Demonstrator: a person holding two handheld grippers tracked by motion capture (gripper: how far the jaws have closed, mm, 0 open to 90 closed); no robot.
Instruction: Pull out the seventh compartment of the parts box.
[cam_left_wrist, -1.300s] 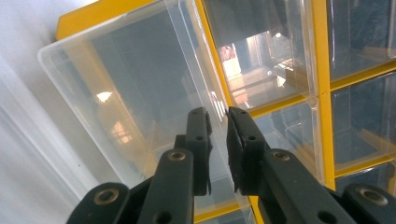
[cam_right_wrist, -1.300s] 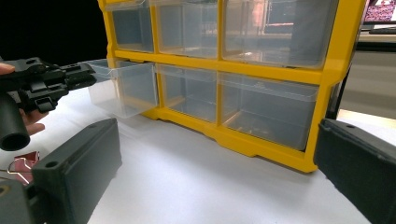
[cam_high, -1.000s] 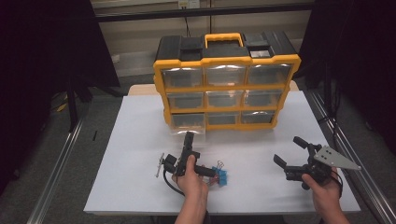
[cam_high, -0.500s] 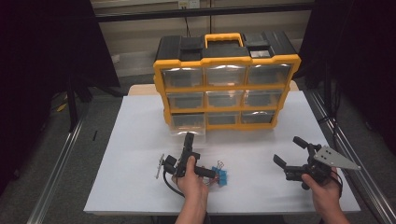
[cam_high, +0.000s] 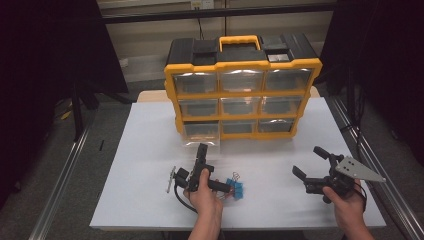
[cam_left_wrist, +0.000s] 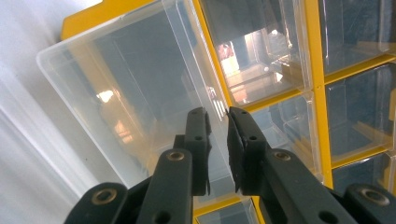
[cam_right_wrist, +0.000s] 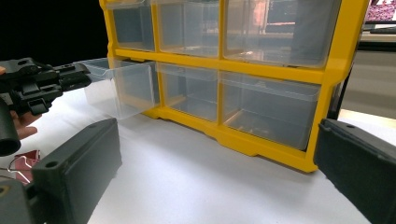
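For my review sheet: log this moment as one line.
left gripper: shut on front lip of bottom-left drawer, drawer partly pulled out | right gripper: open, holds nothing | blue binder clips: on table

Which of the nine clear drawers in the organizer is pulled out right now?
The bottom-left drawer: it juts forward from the yellow organizer toward the left gripper, whose jaws close on its front wall. The other eight sit flush.

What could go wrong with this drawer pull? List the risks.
1. The left gripper pinches only the thin clear lip of the drawer; it may slip off.
2. The drawer already sticks well out of the organizer; pulled further, it may drop onto the table.
3. Blue clips lie beside the left hand and could be swept aside.
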